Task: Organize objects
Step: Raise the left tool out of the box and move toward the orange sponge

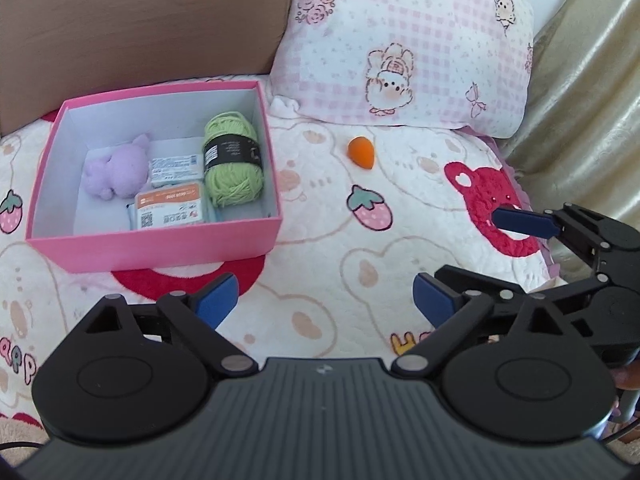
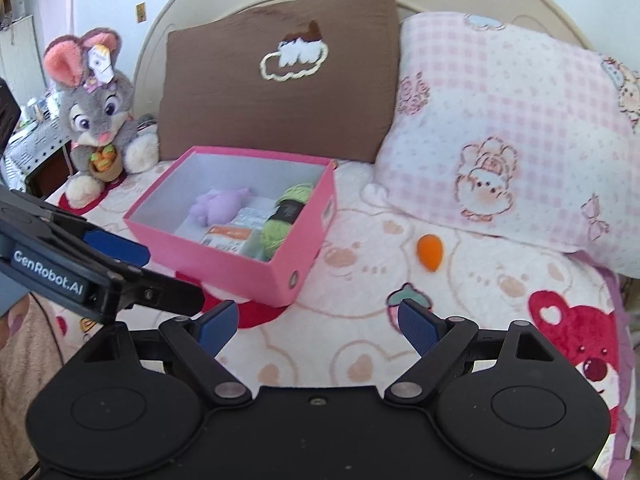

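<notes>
Left wrist view: pink box (image 1: 152, 246) sits on the bed (image 1: 340, 288), already holding a lilac plush (image 1: 116, 170), green yarn (image 1: 234, 160) and small packets (image 1: 170, 208). One item is still outside: an orange sponge (image 1: 361, 152), teardrop-shaped, lying alone on the quilt between the box and the checked pillow (image 1: 408, 48), touching neither.

Left tool (image 1: 324, 300): jaws wide, nothing between them. Right tool (image 2: 318, 322): jaws wide, also empty. Both hover over the quilt, well short of the sponge.

Orientation: the sponge lies on its side. In the left view the fat round end is up-left and the pointed tip down-right; its long axis runs along that diagonal. The right wrist view agrees (image 2: 430, 251), tip toward the lower right.

Handling, judged: very light, soft, squashy and springy; matte surface, probably not slippery; not fragile. A hard squeeze may deform it and pop it out toward the tip.

Grip plan, judged: close across the widest part of the bulb, jaws perpendicular to the long axis, gently. Soft quilt beneath gives way, so the fingers can press in slightly.
</notes>
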A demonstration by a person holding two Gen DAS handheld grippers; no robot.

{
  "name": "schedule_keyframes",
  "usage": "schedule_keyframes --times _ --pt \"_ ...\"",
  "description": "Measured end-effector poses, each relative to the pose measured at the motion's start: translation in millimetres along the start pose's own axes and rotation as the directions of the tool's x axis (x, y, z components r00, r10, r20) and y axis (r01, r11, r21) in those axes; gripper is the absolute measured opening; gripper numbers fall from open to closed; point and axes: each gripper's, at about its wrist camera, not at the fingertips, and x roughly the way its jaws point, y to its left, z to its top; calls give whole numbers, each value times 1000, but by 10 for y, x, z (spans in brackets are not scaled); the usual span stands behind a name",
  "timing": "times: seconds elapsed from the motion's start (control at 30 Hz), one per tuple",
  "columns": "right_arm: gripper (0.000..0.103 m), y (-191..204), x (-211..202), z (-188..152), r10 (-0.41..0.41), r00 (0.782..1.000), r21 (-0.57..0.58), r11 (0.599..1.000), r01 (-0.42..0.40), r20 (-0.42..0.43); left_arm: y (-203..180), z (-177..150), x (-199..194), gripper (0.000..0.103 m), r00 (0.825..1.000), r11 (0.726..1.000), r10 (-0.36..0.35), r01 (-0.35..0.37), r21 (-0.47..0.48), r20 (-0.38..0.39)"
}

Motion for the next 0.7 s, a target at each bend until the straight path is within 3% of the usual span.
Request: schedule_keyframes --times 0.2,0.37,0.53,0.7 --pt "89 -55 -68 54 -71 988 -60 995 80 140 -120 183 13 99 997 1000 -4 3 13 71" --pt "89 -258 51 200 -33 991 9 999 32 131 -176 446 77 99 994 1000 5 -7 13 110" --pt "89 -369 85 306 -25 990 29 999 21 137 -184 699 171 99 993 996 -85 86 -16 86" --pt "90 -408 213 441 -33 994 16 999 31 107 -322 917 310 99 994 998 -57 55 22 98"
